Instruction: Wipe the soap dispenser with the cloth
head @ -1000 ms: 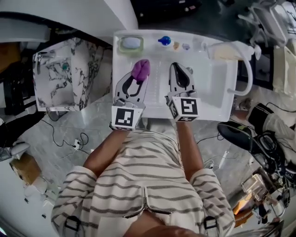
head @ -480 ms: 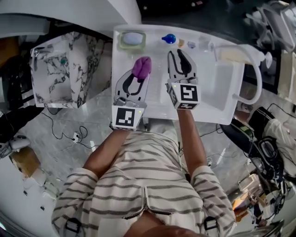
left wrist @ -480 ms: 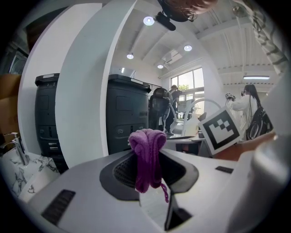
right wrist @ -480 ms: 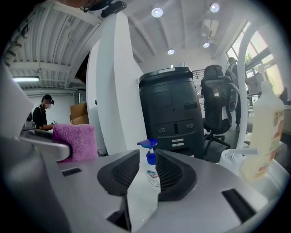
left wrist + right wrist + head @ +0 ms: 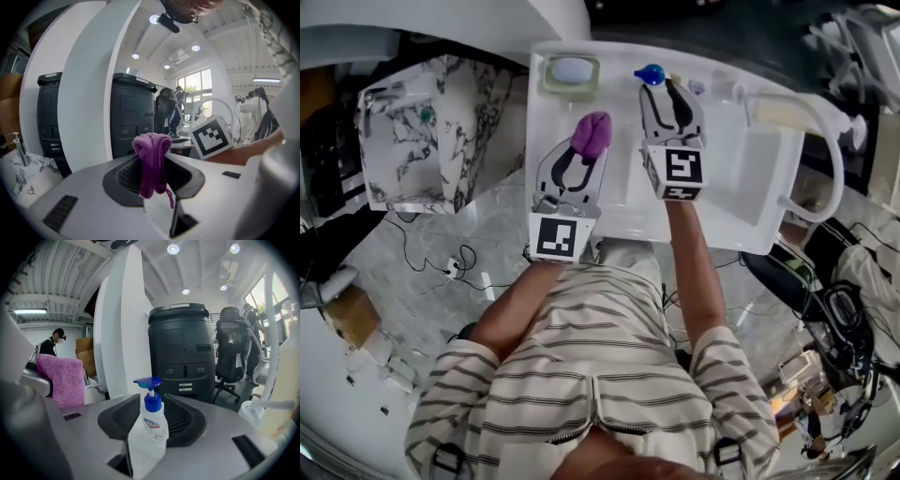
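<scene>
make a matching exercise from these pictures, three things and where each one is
Things
1. cloth
2. dispenser
3. soap dish

Places
A. back left corner of the white counter
B. clamped in the left gripper
C. upright between the jaws of the right gripper

Pairs: 1-B, 2-C, 3-A

Note: the right gripper's jaws are opening, with the dispenser between them.
</scene>
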The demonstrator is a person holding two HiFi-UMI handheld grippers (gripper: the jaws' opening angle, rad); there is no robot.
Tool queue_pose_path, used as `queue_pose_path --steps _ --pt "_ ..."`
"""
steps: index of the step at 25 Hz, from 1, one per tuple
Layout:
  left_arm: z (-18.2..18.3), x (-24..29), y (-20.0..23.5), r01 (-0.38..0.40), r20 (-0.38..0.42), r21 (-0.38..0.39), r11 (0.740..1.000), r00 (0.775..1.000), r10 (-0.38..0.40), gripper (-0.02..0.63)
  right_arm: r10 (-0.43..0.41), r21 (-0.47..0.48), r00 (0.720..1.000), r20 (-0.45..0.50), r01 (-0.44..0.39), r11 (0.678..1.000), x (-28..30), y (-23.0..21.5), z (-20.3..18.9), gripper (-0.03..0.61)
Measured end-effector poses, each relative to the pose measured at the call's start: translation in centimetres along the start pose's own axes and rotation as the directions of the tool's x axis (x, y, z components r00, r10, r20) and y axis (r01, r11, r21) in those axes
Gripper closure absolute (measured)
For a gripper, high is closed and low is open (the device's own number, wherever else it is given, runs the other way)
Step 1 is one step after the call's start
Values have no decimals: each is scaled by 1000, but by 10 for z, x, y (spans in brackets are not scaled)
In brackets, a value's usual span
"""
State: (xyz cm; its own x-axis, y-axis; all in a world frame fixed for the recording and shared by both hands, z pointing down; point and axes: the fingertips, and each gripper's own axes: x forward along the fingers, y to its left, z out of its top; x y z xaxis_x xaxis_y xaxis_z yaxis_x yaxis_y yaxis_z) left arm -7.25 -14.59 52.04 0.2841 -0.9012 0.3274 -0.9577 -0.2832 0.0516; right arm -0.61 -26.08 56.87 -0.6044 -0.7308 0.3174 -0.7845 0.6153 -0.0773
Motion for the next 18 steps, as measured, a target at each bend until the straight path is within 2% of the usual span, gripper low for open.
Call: queue_pose_path --steps 10,14,18 --pt "-6 -1 12 -30 -13 -13 999 999 30 502 -5 -45 999 -36 4 999 21 -3 -6 442" --pt "-10 0 14 -31 -22 -12 999 999 31 502 -17 -99 999 -34 13 995 24 -2 -7 449" --pt "-9 0 13 -21 -20 -2 1000 1000 21 502 -34 -86 999 -32 31 996 21 -4 -8 448"
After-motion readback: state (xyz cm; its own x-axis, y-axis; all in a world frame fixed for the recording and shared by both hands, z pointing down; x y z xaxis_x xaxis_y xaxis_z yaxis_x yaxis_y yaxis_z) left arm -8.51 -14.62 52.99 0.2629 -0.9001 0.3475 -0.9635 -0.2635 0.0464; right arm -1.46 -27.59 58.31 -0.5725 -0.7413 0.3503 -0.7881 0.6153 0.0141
